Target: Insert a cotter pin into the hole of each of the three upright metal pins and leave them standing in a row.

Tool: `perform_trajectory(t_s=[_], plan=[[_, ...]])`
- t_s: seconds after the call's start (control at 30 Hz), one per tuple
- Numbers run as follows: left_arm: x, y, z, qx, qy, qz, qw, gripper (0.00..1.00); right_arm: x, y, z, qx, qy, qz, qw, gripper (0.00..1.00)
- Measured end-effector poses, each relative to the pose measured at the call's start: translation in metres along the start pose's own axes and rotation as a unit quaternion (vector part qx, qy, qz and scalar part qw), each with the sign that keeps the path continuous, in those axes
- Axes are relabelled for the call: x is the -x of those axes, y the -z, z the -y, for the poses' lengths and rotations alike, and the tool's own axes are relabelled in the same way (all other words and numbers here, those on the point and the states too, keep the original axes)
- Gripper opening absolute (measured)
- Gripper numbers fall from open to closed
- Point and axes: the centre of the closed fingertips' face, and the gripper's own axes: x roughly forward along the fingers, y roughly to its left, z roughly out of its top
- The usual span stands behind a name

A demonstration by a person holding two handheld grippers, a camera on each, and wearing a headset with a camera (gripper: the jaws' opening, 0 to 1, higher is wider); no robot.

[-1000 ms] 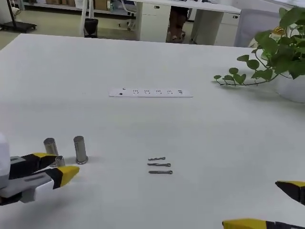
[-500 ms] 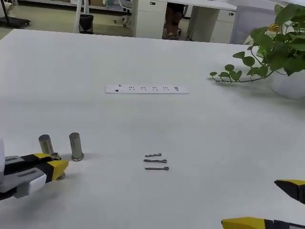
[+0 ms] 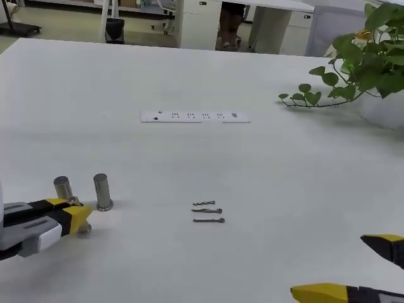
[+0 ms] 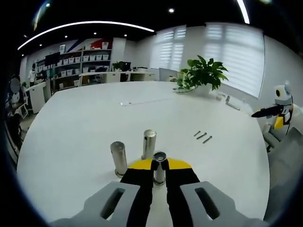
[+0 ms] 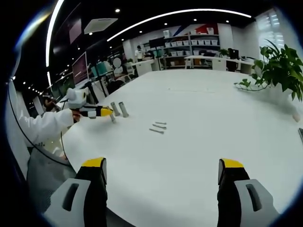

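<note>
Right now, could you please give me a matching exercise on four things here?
1 yellow-and-black left gripper
2 yellow-and-black right gripper
3 thin metal cotter pins
4 flat white power strip

A lying side by side on the white table
B jaws apart, holding nothing
C farthest from both grippers
D jaws shut on upright metal pin

Pairs: 1-D, 2-B, 3-A, 4-C.

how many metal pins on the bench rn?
3. Two metal pins stand free, side by side; the third pin stands gripped between the left gripper's jaws. None looks hidden.
</note>
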Motion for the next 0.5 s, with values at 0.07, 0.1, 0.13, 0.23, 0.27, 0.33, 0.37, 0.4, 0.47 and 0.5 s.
perform_trajectory(t_s=[0.07,0.1,0.13,0.23,0.27,0.33,0.37,0.4,0.47,0.5], plan=[[0.001,-0.003,0.002,-0.015,-0.002,0.000,0.9999,0.05,-0.001,0.000,-0.001,-0.001,-0.003,0.001,1.0000,0.96],[0.001,-0.004,0.003,-0.021,-0.001,0.000,0.9998,0.05,-0.001,-0.001,-0.001,-0.001,-0.003,0.001,1.0000,0.96],[0.001,-0.005,0.005,-0.022,0.003,0.000,0.9998,0.05,-0.001,-0.001,-0.002,-0.001,-0.004,0.001,1.0000,0.96],[0.001,-0.008,0.011,-0.022,0.014,0.005,0.9997,0.05,-0.001,-0.003,-0.005,0.006,-0.008,0.002,0.9999,0.96],[0.001,-0.009,0.013,-0.025,0.018,0.006,0.9995,0.05,-0.001,-0.004,-0.005,0.007,-0.009,0.003,0.9999,0.96],[0.001,-0.011,0.020,-0.023,0.030,0.010,0.9992,0.05,0.000,-0.006,-0.005,0.007,-0.009,0.006,0.9999,0.96],[0.000,-0.012,0.023,-0.014,0.034,0.012,0.9992,0.05,0.000,-0.006,-0.005,0.008,-0.009,0.007,0.9999,0.96],[0.000,-0.013,0.025,-0.007,0.039,0.014,0.9991,0.05,0.000,-0.006,-0.005,0.009,-0.009,0.007,0.9999,0.96],[-0.001,-0.014,0.033,-0.019,0.053,0.013,0.9984,0.05,0.000,-0.007,-0.006,0.010,-0.008,0.006,0.9999,0.96],[-0.001,-0.014,0.037,-0.028,0.056,0.012,0.9980,0.05,0.000,-0.007,-0.006,0.010,-0.007,0.006,0.9999,0.96]])
